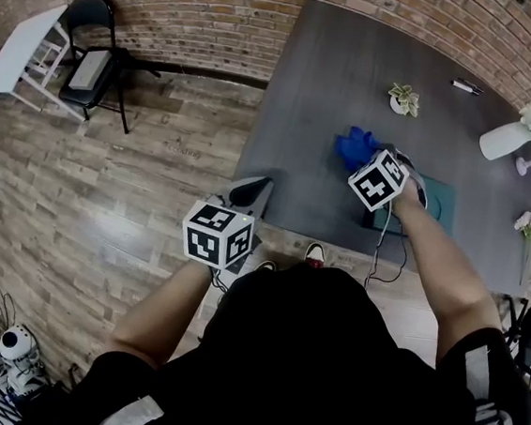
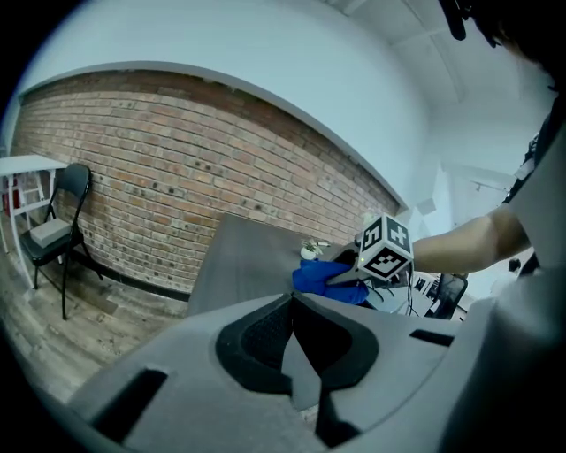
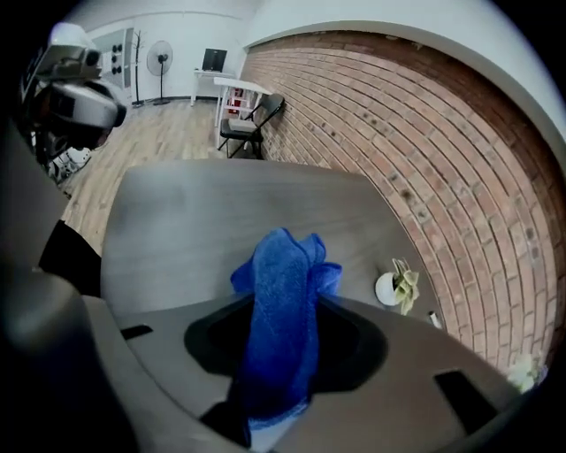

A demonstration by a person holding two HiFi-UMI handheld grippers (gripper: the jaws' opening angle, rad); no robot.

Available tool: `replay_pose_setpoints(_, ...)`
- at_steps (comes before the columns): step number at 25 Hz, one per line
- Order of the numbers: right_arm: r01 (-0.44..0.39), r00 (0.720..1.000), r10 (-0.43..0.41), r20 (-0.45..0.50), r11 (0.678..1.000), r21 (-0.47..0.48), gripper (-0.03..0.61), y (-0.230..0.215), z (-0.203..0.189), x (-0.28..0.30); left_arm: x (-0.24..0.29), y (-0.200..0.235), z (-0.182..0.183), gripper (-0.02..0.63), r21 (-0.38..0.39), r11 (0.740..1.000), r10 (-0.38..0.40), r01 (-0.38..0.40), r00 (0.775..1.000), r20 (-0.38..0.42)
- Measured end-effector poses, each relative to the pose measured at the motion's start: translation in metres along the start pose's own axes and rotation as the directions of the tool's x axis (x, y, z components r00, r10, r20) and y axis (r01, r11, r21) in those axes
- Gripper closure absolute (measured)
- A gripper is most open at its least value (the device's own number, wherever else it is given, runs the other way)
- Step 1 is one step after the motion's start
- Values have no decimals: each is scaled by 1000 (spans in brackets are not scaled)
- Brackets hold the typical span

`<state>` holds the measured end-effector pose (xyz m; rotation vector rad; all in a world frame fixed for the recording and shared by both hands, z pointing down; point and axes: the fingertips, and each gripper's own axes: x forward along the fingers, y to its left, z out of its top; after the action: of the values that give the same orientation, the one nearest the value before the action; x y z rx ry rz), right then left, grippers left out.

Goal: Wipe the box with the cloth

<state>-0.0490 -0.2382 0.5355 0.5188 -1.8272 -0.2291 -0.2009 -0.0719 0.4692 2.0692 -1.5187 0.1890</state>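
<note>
Closest in, left tool (image 1: 250,194) at the near edge of the table (image 1: 338,64), jaws pressed together, nothing between them. Farther over the table, right tool (image 3: 283,305) clamped on blue cloth (image 3: 279,252), folds bunching above the tips. Teal box (image 1: 439,204) flat on the table, partly hidden under right tool, cloth near its far left corner
</note>
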Motion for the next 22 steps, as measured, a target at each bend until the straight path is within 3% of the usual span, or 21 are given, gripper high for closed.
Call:
replay_pose_setpoints(7, -90, 994, 86, 73, 994, 57, 425, -43, 9, 16, 25, -25, 13, 607, 13, 999, 48, -48, 999, 5)
replay_pose_setpoints(11, -62, 992, 50, 116, 993, 101, 424, -71, 2, 18, 34, -37, 13, 607, 17, 997, 79, -79, 997, -5)
replay_pose_setpoints(14, -47, 995, 35, 91, 990, 133, 425, -93, -22, 23, 44, -50, 15, 607, 29, 996, 85, -85, 996, -16)
replay_pose_setpoints(19, -140, 989, 128, 79, 973, 185, 425, -101, -62, 28, 61, -76, 16, 607, 56, 996, 74, -72, 997, -32)
replay_pose_setpoints(22, -149, 988, 136, 75, 969, 198, 425, -110, -87, 25, 72, -88, 13, 607, 63, 996, 65, -62, 997, -49)
